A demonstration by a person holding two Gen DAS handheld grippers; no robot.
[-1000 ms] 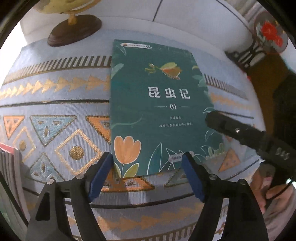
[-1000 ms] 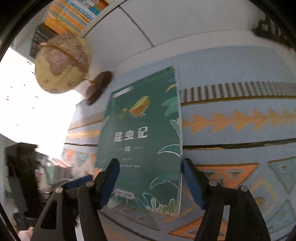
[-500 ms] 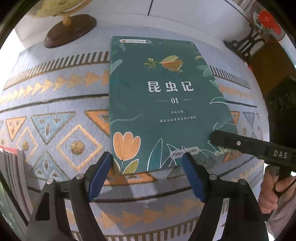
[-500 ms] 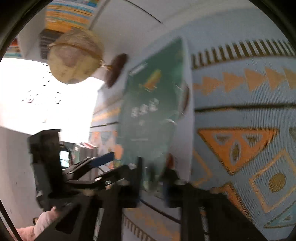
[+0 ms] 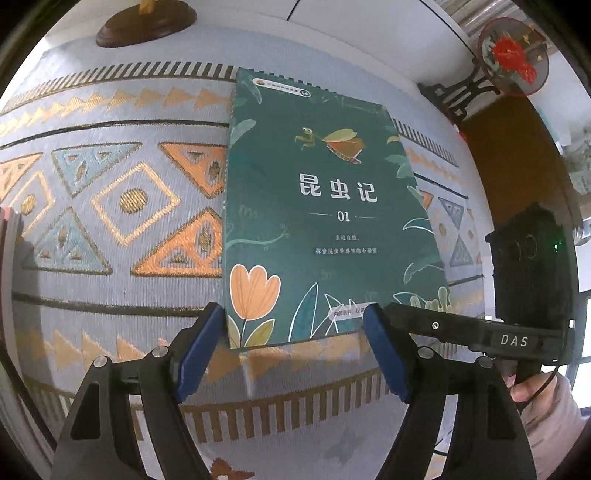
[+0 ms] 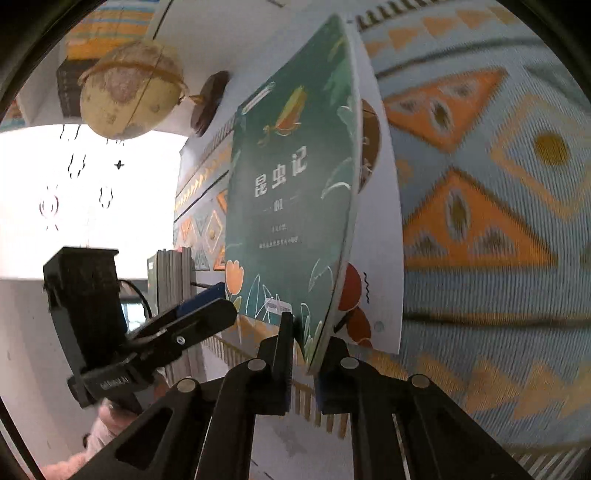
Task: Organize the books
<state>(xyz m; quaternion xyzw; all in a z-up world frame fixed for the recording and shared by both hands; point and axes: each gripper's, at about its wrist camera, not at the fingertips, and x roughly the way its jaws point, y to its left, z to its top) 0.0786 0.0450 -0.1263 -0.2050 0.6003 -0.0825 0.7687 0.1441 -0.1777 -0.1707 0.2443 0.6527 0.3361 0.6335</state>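
Observation:
A green book [image 5: 325, 221] with white Chinese title and an orange flower lies on the patterned blue tablecloth [image 5: 110, 206]. My left gripper [image 5: 295, 328] is open, its blue pads either side of the book's near edge. My right gripper [image 6: 308, 350] is shut on the green book's [image 6: 288, 199] near right corner and lifts that side off a white book [image 6: 380, 240] beneath. The right gripper shows at the right of the left wrist view [image 5: 443, 325]. A row of upright books [image 6: 171, 273] stands to the left.
A globe [image 6: 129, 96] on a dark wooden base [image 5: 146, 24] stands at the table's far side by the white wall. A round red ornament on a black stand [image 5: 509, 59] sits at the far right. More books fill a shelf [image 6: 99, 33] behind the globe.
My right gripper closed on the book's right corner and tilted that edge up, showing a white book under it. My left gripper moved closer to the book's near edge.

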